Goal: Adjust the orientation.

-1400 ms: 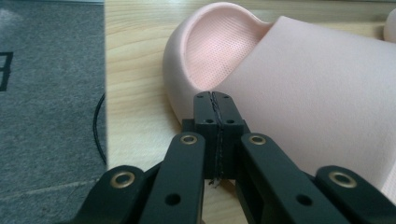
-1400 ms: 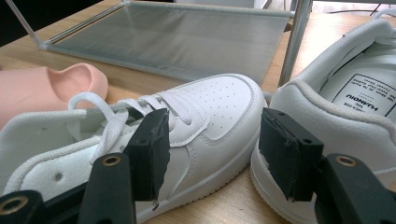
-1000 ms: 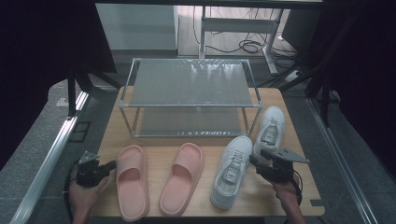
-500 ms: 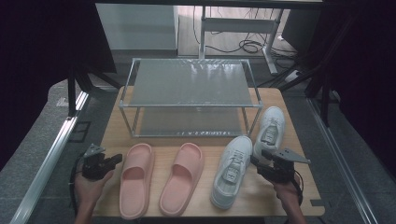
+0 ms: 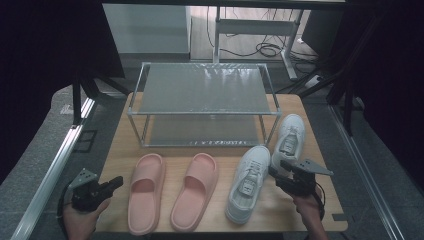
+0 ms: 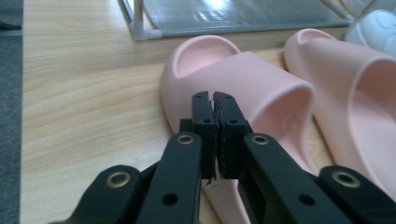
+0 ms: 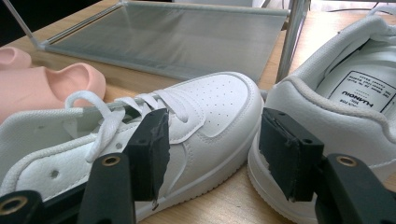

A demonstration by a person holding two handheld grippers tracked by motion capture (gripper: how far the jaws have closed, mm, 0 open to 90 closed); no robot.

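Two pairs of footwear lie in a row on the wooden worktop [image 5: 120, 150] in front of a two-tier metal shoe rack [image 5: 202, 102], both of its mesh shelves bare. The right hand-held gripper [image 5: 280, 175], its jaws spread wide and holding nothing, sits just right of the near white sneaker [image 5: 247, 182], between it and the far white sneaker [image 5: 289, 140]; in the right gripper view the near sneaker's laced toe passes just behind the left jaw, while the far sneaker's heel collar rises just behind the right one, so either shoe is only a short reach away. Both sneakers run lengthwise toward the rack, toes forward, the far one alongside the rack's right post. The left hand-held gripper [image 5: 112, 183], jaws pressed together on nothing, hovers at the worktop's left front edge, pointing right toward the left pink slide [image 5: 146, 192], whose long axis also runs toward the rack; the right pink slide [image 5: 195, 190] lies just beside it. The right hand appears nearer to a grasp, though which sneaker it favours is hard to tell. Open worktop remains ahead of the slides, and the lower shelf offers clear room straight forward.
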